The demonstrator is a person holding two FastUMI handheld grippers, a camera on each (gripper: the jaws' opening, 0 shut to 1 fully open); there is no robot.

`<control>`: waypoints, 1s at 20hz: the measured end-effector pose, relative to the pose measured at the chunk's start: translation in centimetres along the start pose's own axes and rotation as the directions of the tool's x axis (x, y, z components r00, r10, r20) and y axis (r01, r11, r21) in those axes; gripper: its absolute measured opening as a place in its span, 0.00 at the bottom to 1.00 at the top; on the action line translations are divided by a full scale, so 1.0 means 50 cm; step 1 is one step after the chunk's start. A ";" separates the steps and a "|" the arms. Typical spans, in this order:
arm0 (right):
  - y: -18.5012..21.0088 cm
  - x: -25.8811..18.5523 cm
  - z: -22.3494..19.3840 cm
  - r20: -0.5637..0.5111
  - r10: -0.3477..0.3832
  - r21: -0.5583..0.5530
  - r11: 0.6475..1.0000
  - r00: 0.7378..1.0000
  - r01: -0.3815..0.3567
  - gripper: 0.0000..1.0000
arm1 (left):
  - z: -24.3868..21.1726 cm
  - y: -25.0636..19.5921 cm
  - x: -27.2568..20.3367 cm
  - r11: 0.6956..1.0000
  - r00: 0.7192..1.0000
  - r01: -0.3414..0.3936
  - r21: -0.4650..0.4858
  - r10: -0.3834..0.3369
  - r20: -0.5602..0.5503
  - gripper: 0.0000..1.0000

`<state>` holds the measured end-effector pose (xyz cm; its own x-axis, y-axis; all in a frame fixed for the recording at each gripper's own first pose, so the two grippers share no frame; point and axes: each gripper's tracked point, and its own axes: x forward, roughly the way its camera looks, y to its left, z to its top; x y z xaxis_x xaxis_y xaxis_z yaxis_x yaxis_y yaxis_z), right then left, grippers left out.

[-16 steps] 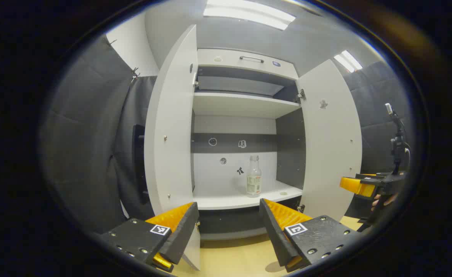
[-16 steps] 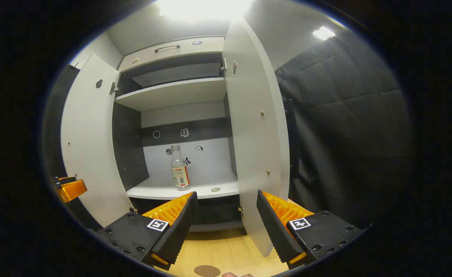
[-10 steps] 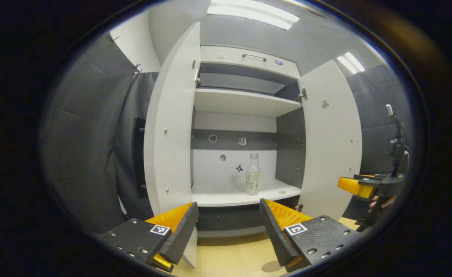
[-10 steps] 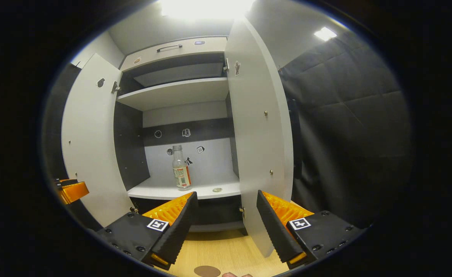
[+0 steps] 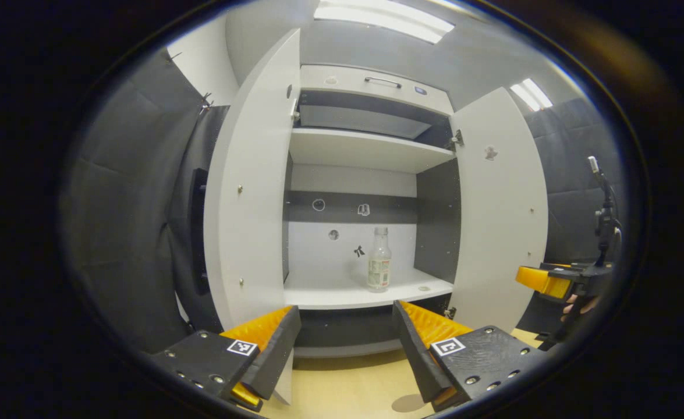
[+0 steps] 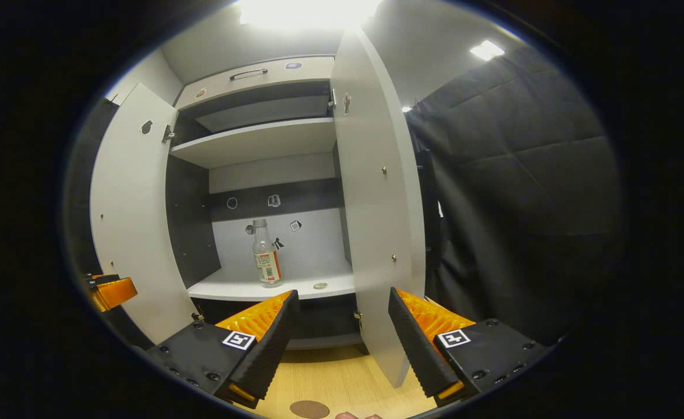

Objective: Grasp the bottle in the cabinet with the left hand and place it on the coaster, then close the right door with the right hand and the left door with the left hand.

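A clear bottle (image 5: 379, 261) with a label stands upright on the lower shelf (image 5: 342, 297) of the open cabinet; the right gripper view has the bottle (image 6: 265, 261) too. Both cabinet doors, the left door (image 5: 247, 192) and the right door (image 5: 502, 203), stand wide open. My left gripper (image 5: 346, 349) is open, well short of the shelf, with nothing between its fingers. My right gripper (image 6: 342, 343) is open too, just left of the right door's (image 6: 376, 209) edge. A round brown coaster (image 6: 309, 409) lies on the wooden table. The right gripper (image 5: 554, 282) shows far right in the left gripper view.
The upper shelf (image 5: 365, 152) is bare, and a drawer with a handle (image 5: 382, 81) sits above it. A small round object (image 6: 320, 286) lies on the lower shelf right of the bottle. Wooden tabletop (image 6: 342, 384) runs below the cabinet. A stand (image 5: 603, 221) rises at the far right.
The left gripper has moved a little closer to the cabinet, and the left door looms larger. The right gripper view has shifted slightly, so bottle and right door sit further left. Both grippers stay open.
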<state>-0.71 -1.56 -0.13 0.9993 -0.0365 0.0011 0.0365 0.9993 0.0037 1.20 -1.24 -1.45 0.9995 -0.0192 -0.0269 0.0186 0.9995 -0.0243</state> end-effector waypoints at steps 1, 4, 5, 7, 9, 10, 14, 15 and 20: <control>-0.004 -0.002 0.000 -0.002 -0.005 0.000 1.000 1.000 0.005 0.98 | -0.001 -0.005 0.003 1.000 1.000 0.003 0.000 -0.003 -0.001 0.92; -0.019 -0.011 -0.003 0.000 -0.025 -0.005 1.000 1.000 0.025 0.98 | -0.004 -0.012 0.017 1.000 1.000 0.008 -0.014 -0.008 -0.010 0.96; -0.023 -0.013 -0.004 -0.003 -0.033 -0.007 0.999 0.999 0.033 0.98 | -0.006 -0.018 0.024 1.000 1.000 0.013 -0.023 -0.013 -0.014 0.96; -0.031 -0.020 -0.003 -0.012 -0.044 -0.010 0.999 0.999 0.044 0.98 | -0.001 -0.023 0.034 0.999 1.000 0.021 -0.040 -0.022 -0.018 0.92; -0.044 -0.030 0.001 -0.020 -0.061 -0.031 0.998 0.998 0.060 0.98 | 0.001 -0.027 0.048 0.998 0.999 0.034 -0.049 -0.035 -0.029 0.96; -0.056 -0.036 0.007 -0.016 -0.078 -0.046 0.996 0.997 0.077 0.98 | 0.005 -0.029 0.055 0.998 0.998 0.044 -0.049 -0.046 -0.036 0.96; -0.097 -0.059 0.028 -0.010 -0.147 -0.055 0.988 0.989 0.146 0.97 | 0.036 -0.040 0.086 0.996 0.996 0.082 -0.029 -0.083 -0.030 0.92; -0.109 -0.065 0.030 -0.007 -0.167 -0.054 0.985 0.986 0.166 0.97 | 0.047 -0.048 0.098 0.995 0.996 0.092 -0.024 -0.092 -0.018 0.92; -0.187 -0.106 0.007 -0.038 -0.275 -0.060 0.960 0.961 0.273 0.98 | 0.083 -0.109 0.184 0.986 0.986 0.165 -0.037 -0.164 0.027 0.96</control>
<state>-6.33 -10.71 0.18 0.9499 -0.3101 -0.0381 0.3078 0.9498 -0.0563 10.39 -6.76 2.60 0.9832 -0.1827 0.0043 0.1826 0.9810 -0.0651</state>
